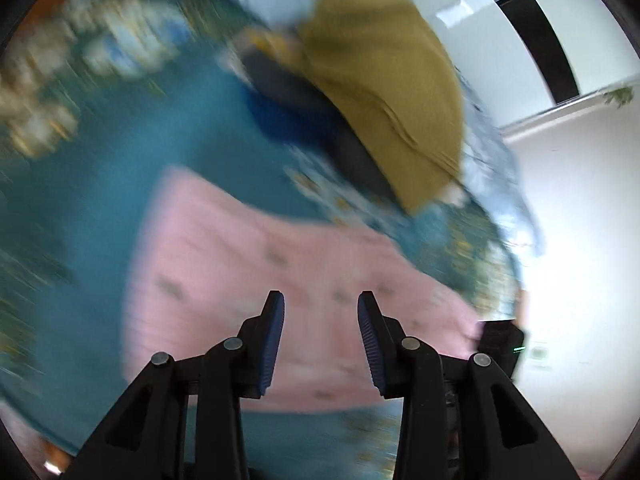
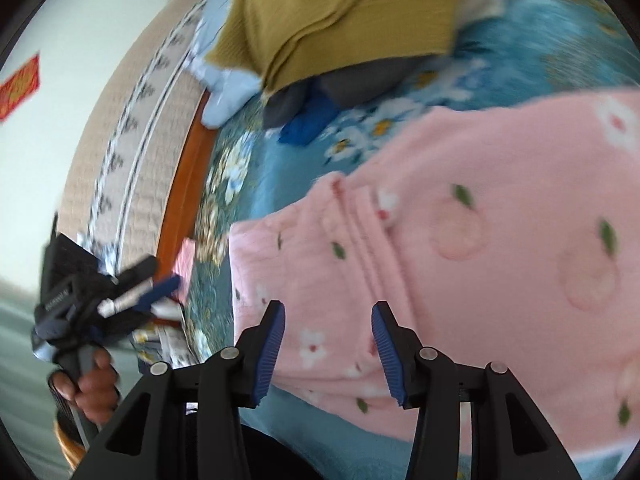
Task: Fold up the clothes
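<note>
While both cameras smeared with blur, the bed [image 2: 280, 184] filled most of what could be seen, its teal cover printed with white and yellow flowers, an orange wooden edge [image 2: 188, 184] running along one side with a tan patterned panel [image 2: 132, 128] beyond it. Spread flat on that cover lay the pink top [image 2: 500, 248], the largest garment there, dotted with small green leaves, white blossoms and pale raised circles; a ribbed band ran across it near its corner. Farther back sat a pile of clothes: a mustard knit [image 2: 340, 12] folded on top, a grey piece [image 2: 360, 80] under it, a bright blue one [image 2: 308, 124] poking out below, and pale blue cloth [image 2: 224, 96] beside them at the bed's edge. The right gripper [image 2: 328, 344] hung just over the near edge of the pink top, its blue-padded jaws spread wide with nothing between them. The left gripper [image 1: 321, 340] stood likewise wide apart and empty above the same pink top [image 1: 280, 280], the mustard knit [image 1: 384, 92] well beyond it. Off the bed's side, a hand [image 2: 94, 388] gripped the left tool's handle. A small red paper [image 2: 20, 86] hung on the white wall.
</note>
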### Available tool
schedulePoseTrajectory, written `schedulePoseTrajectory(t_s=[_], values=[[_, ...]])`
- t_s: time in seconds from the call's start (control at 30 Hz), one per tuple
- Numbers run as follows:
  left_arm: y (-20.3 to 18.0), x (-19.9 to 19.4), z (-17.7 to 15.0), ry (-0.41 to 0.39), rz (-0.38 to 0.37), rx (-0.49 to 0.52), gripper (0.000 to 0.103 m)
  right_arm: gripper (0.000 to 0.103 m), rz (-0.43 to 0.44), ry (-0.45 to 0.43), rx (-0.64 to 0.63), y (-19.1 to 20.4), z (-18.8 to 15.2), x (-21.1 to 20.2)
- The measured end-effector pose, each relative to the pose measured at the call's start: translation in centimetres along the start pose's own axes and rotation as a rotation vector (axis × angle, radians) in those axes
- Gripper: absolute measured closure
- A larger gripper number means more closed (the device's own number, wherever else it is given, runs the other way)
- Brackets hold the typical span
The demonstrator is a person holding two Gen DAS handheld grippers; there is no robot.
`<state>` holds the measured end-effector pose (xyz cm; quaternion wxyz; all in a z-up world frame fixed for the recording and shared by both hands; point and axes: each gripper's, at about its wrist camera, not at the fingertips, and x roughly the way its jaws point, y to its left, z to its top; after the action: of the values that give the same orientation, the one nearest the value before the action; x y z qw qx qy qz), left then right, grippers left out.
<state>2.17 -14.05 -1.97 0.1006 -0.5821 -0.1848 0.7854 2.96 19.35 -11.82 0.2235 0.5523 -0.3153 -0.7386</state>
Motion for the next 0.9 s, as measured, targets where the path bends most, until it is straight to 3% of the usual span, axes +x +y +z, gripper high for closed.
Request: schedulePoseTrajectory(t_s=[0.13,0.3,0.43,0.47,0.57,0.77,0.8,0.9], values=[[4.4,-1.0,-0.8,-0.018,0.172,0.015,0.063,0.054,-0.067,0.056,-0.055,0.4,1.1,3.4],[8.6,1.1,-3.6,0.035,0.098,-0.082,0.063,0.054,-0.163,0.091,-0.06,-0.4,1.7,5.8],[9.7,2.9,-4.9,0.048,0.026,-0.132,0.063,0.054,-0.145,0.095,-0.034,-0.3,1.8,6.1],[9.9,3.2,-5.1,0.045,0.006,-0.141,0.063,0.06,-0.139,0.097,-0.03,-0.1,1.9,6.2],[10.6,4.0,-5.2,0.043,-0.055,-0.173,0.063,0.093,-0.094,0.064,-0.056,0.9,1.6,4.4],[12.2,3.6,-5.5,0.016,-0.093,-0.201,0.063,0.095,0.001,-0.01,-0.117,3.0,0.9,0.7],[12.5,3.7,-5.5,0.021,-0.095,-0.207,0.063,0.095,0.0,-0.022,-0.103,2.6,0.9,0.1],[13.0,4.4,-5.5,0.042,-0.109,-0.23,0.063,0.095,-0.071,0.055,-0.014,-0.6,1.0,1.3]])
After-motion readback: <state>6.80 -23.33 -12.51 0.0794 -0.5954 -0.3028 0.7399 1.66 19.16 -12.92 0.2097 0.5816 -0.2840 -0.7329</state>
